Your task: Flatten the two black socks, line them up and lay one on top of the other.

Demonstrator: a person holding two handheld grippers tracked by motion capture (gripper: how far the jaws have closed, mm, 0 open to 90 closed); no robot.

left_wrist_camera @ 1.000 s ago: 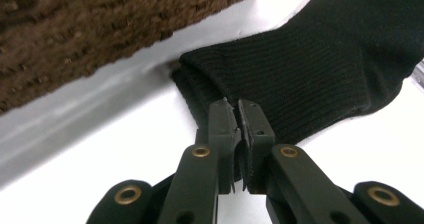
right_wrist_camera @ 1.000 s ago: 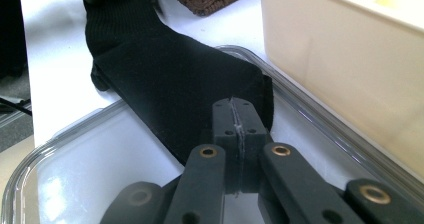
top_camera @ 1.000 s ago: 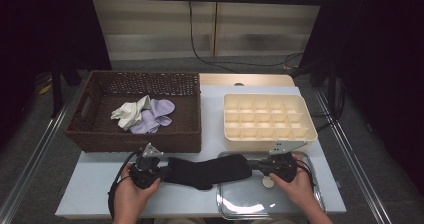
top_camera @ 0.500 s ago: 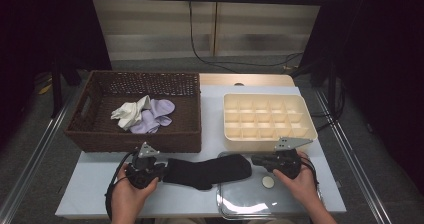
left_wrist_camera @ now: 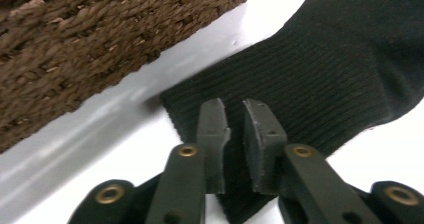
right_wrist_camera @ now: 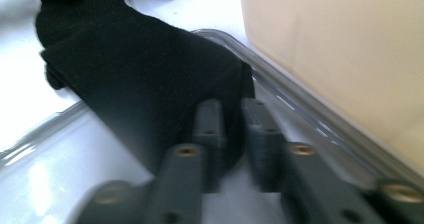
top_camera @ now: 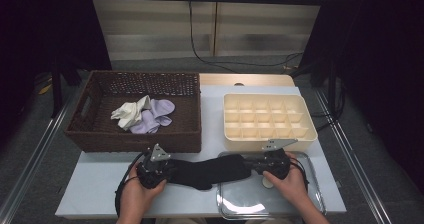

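On a white counter [top_camera: 100, 184] in a dark room, left gripper [left_wrist_camera: 234, 134] and right gripper [right_wrist_camera: 232, 129] fingers pinch a black sock [top_camera: 210, 171]; close views reveal its ribbed cuff.

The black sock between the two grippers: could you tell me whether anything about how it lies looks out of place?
Slightly. The black sock lies stretched flat, but one end overlaps the rim of the clear tray while the rest rests on the table. The left gripper pinches its ribbed cuff; the right gripper pinches the other end. No damage shows.
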